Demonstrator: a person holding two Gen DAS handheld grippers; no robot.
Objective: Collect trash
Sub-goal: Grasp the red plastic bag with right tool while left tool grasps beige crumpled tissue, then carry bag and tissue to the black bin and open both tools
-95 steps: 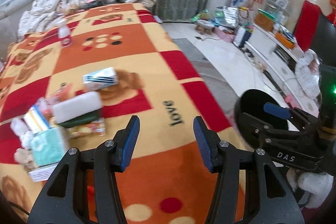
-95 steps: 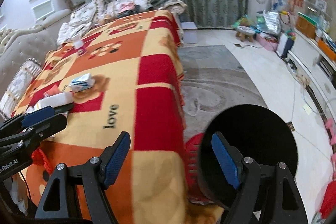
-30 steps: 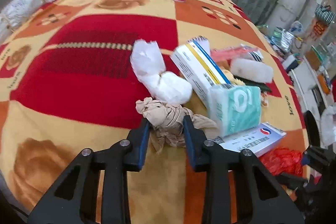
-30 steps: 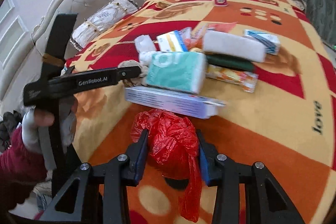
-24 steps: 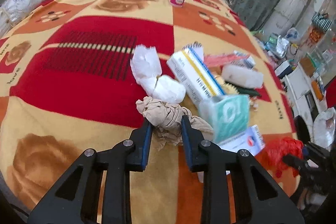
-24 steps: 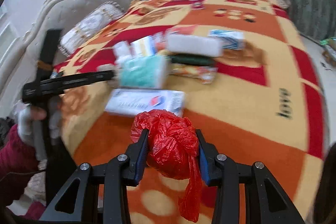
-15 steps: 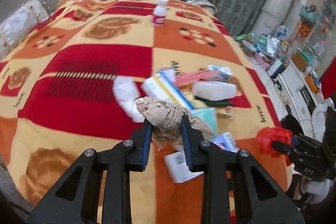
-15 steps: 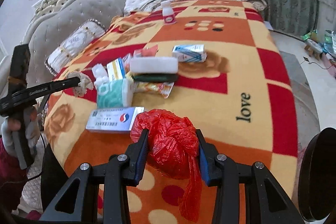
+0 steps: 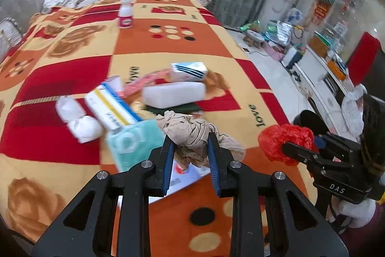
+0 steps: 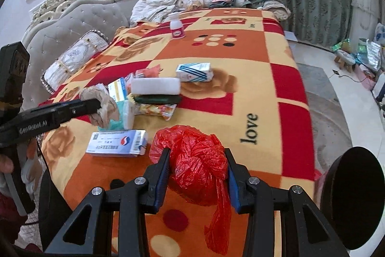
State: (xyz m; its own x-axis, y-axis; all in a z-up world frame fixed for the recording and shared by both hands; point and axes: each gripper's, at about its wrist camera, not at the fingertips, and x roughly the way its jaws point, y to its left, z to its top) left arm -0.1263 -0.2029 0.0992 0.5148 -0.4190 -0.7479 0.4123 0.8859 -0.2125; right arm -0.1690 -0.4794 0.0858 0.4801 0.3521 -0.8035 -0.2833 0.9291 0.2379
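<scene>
While you hold both grippers above the blanket [image 10: 252,64]:
Left gripper [image 9: 190,148]: clamped on the beige rag [image 9: 192,129], lifted over the teal tissue pack [image 9: 134,141].
Right gripper [image 10: 196,168]: clamped on your red bag [image 10: 197,160], raised off the blanket.
Bin [image 10: 353,194]: black, at your right, beside the blanket's edge.

Left gripper [image 9: 190,148]: clamped on a crumpled beige rag [image 9: 192,131], above the blanket [image 9: 168,45].
Right gripper [image 9: 300,148]: at the right edge, pinching a red plastic bag [image 9: 284,139].
Behind the rag: teal tissue pack [image 9: 134,141], white block [image 9: 173,93].
</scene>
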